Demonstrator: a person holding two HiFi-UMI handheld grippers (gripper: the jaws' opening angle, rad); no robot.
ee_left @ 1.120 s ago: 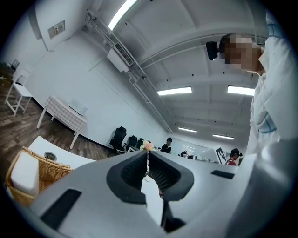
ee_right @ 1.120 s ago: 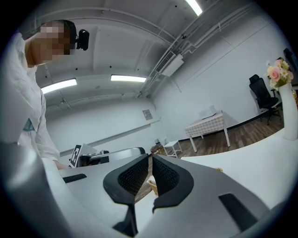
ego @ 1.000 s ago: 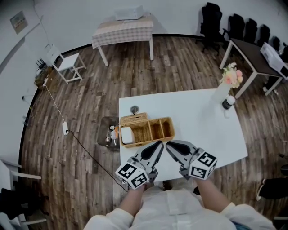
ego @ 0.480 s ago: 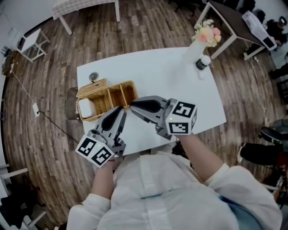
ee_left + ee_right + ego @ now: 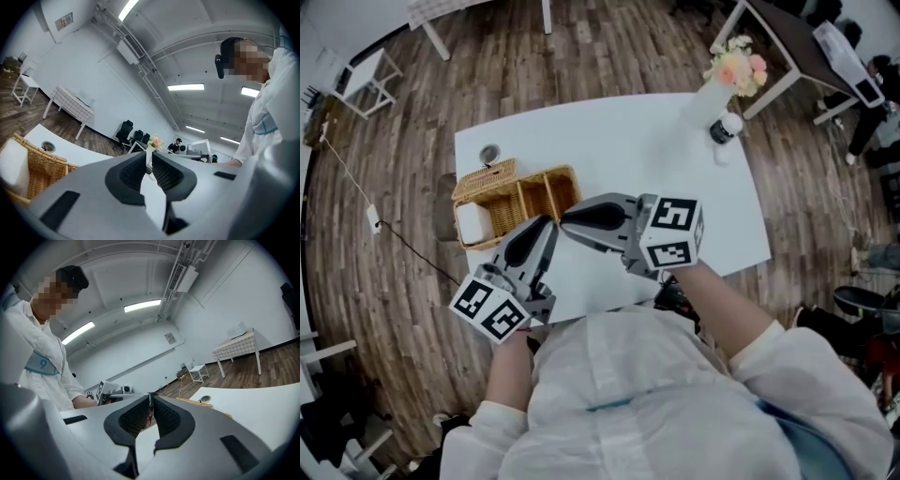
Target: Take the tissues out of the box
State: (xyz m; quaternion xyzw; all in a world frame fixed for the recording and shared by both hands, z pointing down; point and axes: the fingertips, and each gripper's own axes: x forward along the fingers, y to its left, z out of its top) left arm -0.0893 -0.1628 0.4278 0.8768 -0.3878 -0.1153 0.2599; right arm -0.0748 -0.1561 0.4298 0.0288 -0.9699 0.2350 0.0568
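Your left gripper point(image 5: 542, 230) hangs over the near-left part of the white rectangular table point(image 5: 637, 150), its tips pointing at the near side of the tan woven wicker basket point(image 5: 551, 176); its jaws are opening, with a narrow gap showing between the pads and nothing in it; your right gripper point(image 5: 566, 217) hovers just beside it, tips aimed at the basket's right end, and that claw is clenched, its pad tips meeting on nothing; the basket sits along the table's left edge and is divided into compartments; the block of white tissues point(image 5: 473, 223) lies in its leftmost compartment, apart from both grippers; a small round grey object point(image 5: 490, 154) lies near the far-left corner, just beyond the basket; a pale vase of pink flowers point(image 5: 733, 73) and a small bottle point(image 5: 727, 128) stand near the far-right corner, well apart from the basket.
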